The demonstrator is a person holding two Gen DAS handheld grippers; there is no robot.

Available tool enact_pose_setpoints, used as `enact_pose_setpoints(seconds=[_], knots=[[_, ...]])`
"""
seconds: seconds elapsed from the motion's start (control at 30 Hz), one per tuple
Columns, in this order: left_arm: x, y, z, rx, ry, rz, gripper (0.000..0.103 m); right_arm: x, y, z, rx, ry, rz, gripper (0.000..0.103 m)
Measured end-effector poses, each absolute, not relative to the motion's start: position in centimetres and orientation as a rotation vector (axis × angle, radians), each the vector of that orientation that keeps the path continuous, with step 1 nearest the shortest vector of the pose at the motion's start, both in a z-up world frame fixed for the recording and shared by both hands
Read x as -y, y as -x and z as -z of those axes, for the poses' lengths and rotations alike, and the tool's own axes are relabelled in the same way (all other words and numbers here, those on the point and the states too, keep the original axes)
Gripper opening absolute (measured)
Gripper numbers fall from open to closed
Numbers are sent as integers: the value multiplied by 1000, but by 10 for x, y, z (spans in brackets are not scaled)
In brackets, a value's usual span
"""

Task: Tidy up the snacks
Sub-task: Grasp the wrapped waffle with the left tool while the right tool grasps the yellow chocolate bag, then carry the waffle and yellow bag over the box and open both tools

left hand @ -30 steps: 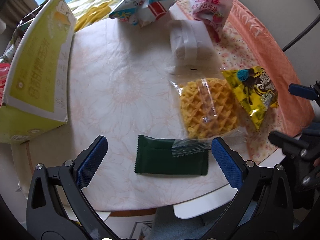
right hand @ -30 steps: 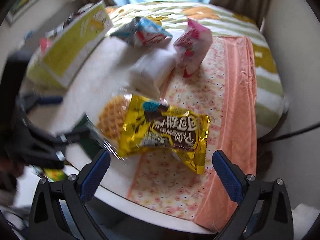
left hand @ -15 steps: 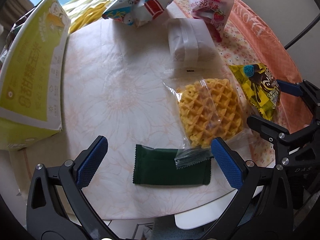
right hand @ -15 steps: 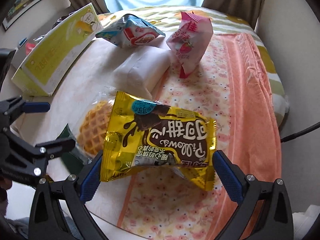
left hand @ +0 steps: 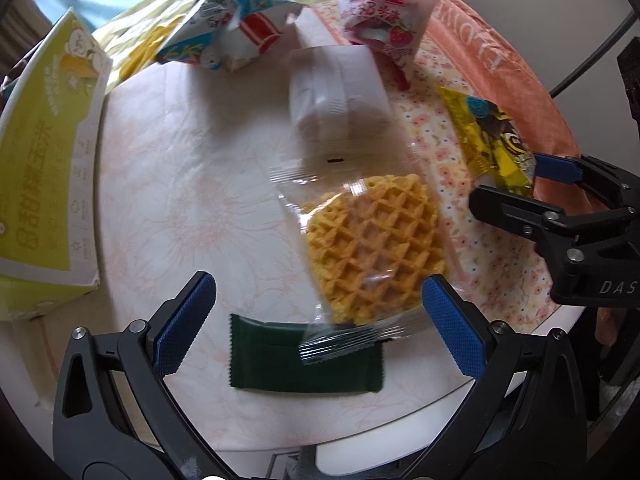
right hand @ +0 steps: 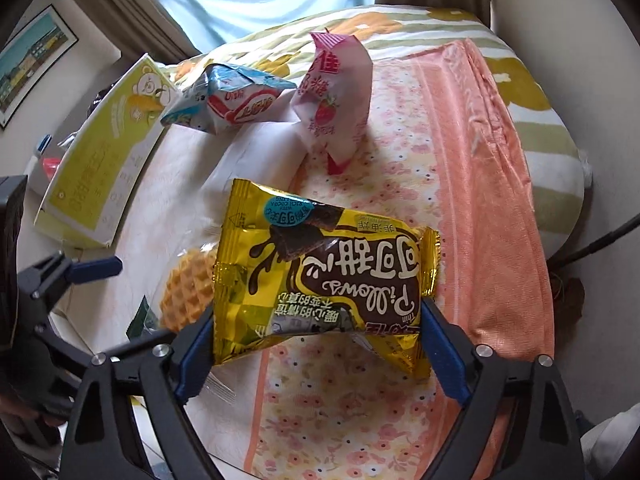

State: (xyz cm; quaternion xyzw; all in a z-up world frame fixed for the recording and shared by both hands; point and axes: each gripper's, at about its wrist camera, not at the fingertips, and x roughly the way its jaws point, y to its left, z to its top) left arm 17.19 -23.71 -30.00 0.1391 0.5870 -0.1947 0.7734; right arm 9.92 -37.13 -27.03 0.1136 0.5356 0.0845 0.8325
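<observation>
A yellow chocolate snack packet (right hand: 320, 272) lies on the floral cloth between the fingers of my right gripper (right hand: 316, 320). Its jaws are closing, and both blue pads touch the packet's sides. In the left wrist view that gripper (left hand: 508, 180) pinches the packet's (left hand: 488, 132) near end. My left gripper (left hand: 316, 284) hangs open above the table. A waffle in clear wrap (left hand: 376, 244) and a dark green packet (left hand: 280, 364) lie below it, and the wrap's tail overlaps the green packet.
A white packet (left hand: 336, 92), a pink strawberry bag (left hand: 380, 12) and a blue, white and red bag (left hand: 232, 28) lie at the far side. A yellow-green box (left hand: 44, 160) stands at the left. The round table's (left hand: 180, 160) edge is near. An orange cloth (right hand: 500, 160) drapes over the right.
My right gripper has come down around the yellow packet and its jaws have narrowed onto it. My left gripper has shifted toward the waffle and stayed open.
</observation>
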Motion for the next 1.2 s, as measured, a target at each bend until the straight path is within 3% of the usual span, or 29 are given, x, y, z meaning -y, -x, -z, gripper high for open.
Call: enact_pose_setpoints(seconds=[0.43,0.6,0.7,1.2], knots=[[279,-170,319,-1259,-309,437,102,381,-97,263,-1103,-327,-192,84],[267,-173,323,-1285,-265,443,82,381,-98,261,-1096,-344,-210,84],[265,-175,320,-1289,-269,448,78,381,-98,261,-1095,-342,-215,84],[242,-160,265,-1226,-240,438,73,376,-96,235,-1063,-344,-252,84]])
